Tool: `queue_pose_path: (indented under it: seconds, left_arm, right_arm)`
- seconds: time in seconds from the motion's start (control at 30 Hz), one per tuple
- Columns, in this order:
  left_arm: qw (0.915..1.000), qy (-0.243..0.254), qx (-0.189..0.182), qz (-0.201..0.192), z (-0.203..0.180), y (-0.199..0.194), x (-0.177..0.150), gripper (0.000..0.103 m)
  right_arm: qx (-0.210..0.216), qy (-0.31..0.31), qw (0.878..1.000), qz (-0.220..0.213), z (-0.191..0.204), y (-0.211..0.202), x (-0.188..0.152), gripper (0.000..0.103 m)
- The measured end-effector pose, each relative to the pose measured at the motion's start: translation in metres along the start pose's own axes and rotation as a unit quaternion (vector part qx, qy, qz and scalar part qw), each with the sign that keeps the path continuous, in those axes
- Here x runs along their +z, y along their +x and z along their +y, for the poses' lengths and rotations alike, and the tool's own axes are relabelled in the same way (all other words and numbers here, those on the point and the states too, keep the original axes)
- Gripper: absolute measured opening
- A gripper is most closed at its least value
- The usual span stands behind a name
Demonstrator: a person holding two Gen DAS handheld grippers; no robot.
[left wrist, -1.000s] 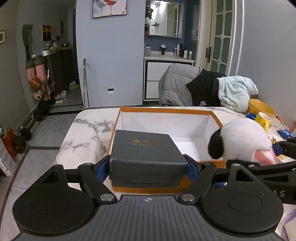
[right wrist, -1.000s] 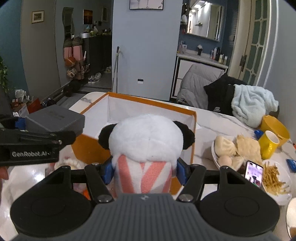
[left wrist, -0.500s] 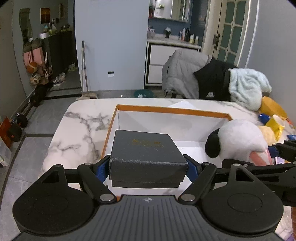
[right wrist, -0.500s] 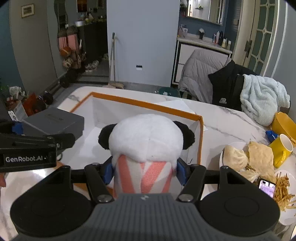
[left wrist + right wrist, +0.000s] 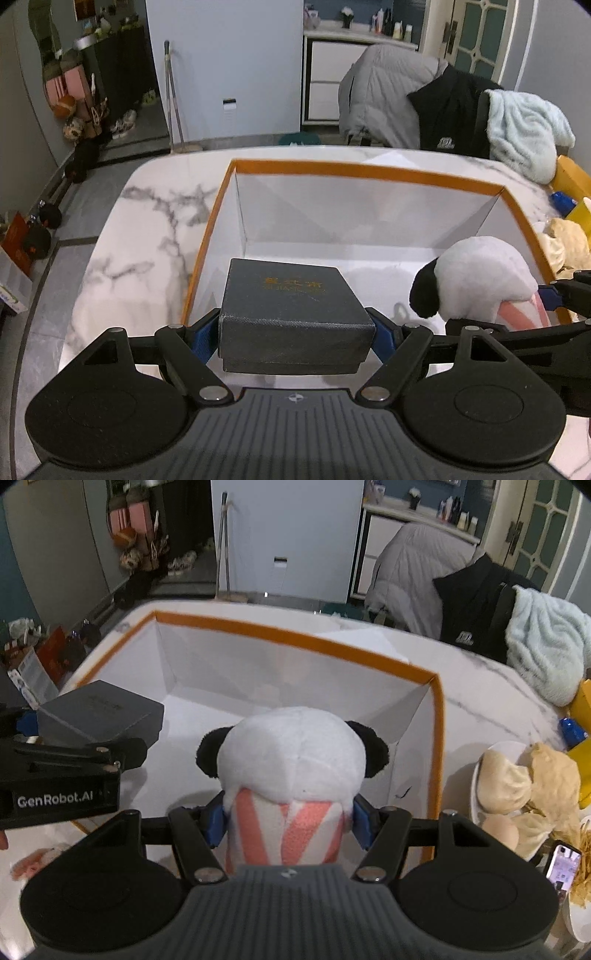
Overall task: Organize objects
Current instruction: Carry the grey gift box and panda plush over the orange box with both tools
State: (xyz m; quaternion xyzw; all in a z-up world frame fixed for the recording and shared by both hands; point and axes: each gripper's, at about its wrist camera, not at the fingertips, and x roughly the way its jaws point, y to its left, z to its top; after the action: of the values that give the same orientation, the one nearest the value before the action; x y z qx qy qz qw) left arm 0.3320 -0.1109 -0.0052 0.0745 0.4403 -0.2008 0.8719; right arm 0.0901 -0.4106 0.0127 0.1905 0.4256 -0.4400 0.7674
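My left gripper [image 5: 293, 341] is shut on a dark grey gift box [image 5: 291, 306] with gold lettering, held above the near left part of the white storage box with an orange rim [image 5: 365, 171]. My right gripper [image 5: 288, 821] is shut on a white panda plush [image 5: 291, 760] with black ears and a pink striped body, held above the near right part of the same storage box [image 5: 295, 637]. The plush shows at the right of the left wrist view [image 5: 480, 280]; the gift box shows at the left of the right wrist view [image 5: 99, 712].
The storage box stands on a white marble table [image 5: 147, 229]. Right of it are a plate with buns [image 5: 517, 786], fries, a phone [image 5: 561, 864] and yellow cups. Jackets and a towel [image 5: 524, 129] hang on chairs behind. A small pink plush [image 5: 40, 858] lies near left.
Both grippers have risen and moved forward over the storage box, carrying the gift box and the panda plush. The views now look down into the box.
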Motion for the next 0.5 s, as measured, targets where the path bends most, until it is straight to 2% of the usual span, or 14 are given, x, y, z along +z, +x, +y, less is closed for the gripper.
queue_pose_path:
  seconds: [0.13, 0.5]
  left_arm:
    - [0.9998, -0.01, -0.001, 0.016, 0.003, 0.009, 0.0, 0.093]
    - [0.9989, 0.027, 0.017, 0.035, -0.014, 0.024, 0.001, 0.093]
  right_arm:
    - [0.001, -0.005, 1.0, 0.023, 0.003, 0.014, 0.002, 0.066]
    - [-0.003, -0.024, 0.997, 0.074, 0.017, 0.034, 0.003, 0.067]
